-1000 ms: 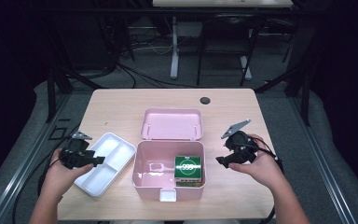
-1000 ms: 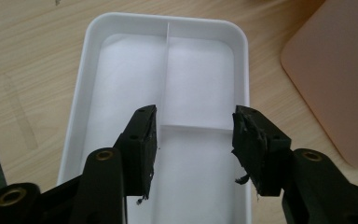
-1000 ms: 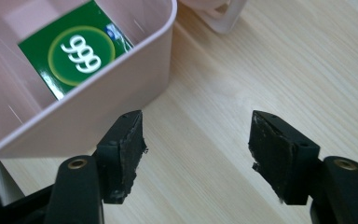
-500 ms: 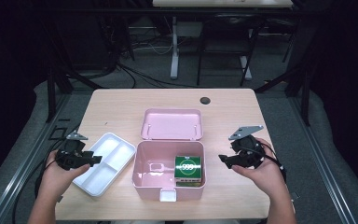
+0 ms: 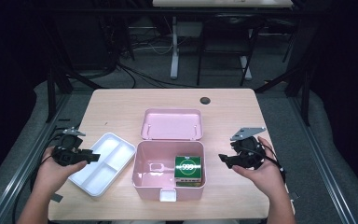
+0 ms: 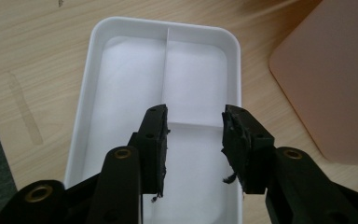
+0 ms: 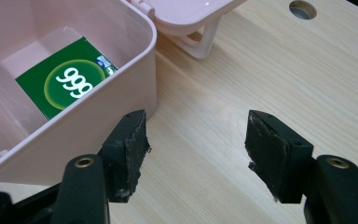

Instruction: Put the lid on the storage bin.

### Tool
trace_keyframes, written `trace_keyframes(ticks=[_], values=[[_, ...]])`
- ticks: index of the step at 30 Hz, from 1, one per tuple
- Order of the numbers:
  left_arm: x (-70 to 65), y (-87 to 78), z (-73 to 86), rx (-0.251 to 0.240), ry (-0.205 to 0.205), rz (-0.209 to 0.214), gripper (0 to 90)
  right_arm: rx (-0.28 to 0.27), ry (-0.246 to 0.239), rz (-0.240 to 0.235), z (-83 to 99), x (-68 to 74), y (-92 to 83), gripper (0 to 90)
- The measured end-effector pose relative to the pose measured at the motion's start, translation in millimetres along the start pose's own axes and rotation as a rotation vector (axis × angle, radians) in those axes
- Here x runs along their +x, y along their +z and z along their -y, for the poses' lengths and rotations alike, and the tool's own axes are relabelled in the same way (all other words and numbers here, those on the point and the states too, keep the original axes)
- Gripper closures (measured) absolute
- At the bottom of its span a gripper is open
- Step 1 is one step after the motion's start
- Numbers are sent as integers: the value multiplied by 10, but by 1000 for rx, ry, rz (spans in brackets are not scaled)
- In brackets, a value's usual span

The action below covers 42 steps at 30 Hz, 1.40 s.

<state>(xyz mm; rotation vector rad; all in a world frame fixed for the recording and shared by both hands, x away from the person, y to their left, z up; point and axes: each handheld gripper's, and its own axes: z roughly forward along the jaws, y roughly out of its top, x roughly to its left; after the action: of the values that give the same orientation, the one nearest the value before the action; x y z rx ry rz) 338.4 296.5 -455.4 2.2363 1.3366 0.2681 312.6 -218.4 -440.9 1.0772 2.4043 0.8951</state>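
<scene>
- Left claw (image 5: 93,156) over the white tray (image 5: 121,145), jaws part open and just been closing in, nothing between them but the tray's ridge below. I'd say it's lining up to grab the tray.
- Tray: thin glossy moulded plastic, rounded corners, ridges splitting it into compartments, flat on the worktop (image 5: 121,107) just left of the pink box (image 5: 142,179).
- Box: smooth matt plastic, lid (image 5: 171,124) hinged back (so the inside is reachable); green carton (image 5: 189,169) lies in its right part.
- Right claw (image 5: 221,158) beside the box's right wall, jaws apart, empty, just closed a touch.
</scene>
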Motion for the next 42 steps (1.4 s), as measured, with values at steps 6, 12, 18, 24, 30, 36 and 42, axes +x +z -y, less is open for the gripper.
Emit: trace_keyframes(ticks=[6, 12, 18, 24, 30, 36, 42], values=[[128, 93, -87, 105, 12, -24, 656, -36, 17, -2, 11, -23, -73, 385], [188, 283, -122, 205, 37, -39, 690, -50, 12, 20, 17, -17, -108, 394], [227, 499, -140, 302, 56, -70, 728, -25, 9, 18, 34, -18, -80, 407], [206, 691, -155, 373, 70, -72, 747, -33, -5, 6, 25, 11, -63, 428], [163, 799, -180, 411, 84, -69, 767, -46, -25, 10, 21, 25, -78, 418], [158, 883, -204, 436, 78, -73, 791, -44, -24, 7, 26, 28, -88, 423], [143, 948, -193, 470, 86, -81, 808, -64, -12, -1, 34, 12, -107, 425]])
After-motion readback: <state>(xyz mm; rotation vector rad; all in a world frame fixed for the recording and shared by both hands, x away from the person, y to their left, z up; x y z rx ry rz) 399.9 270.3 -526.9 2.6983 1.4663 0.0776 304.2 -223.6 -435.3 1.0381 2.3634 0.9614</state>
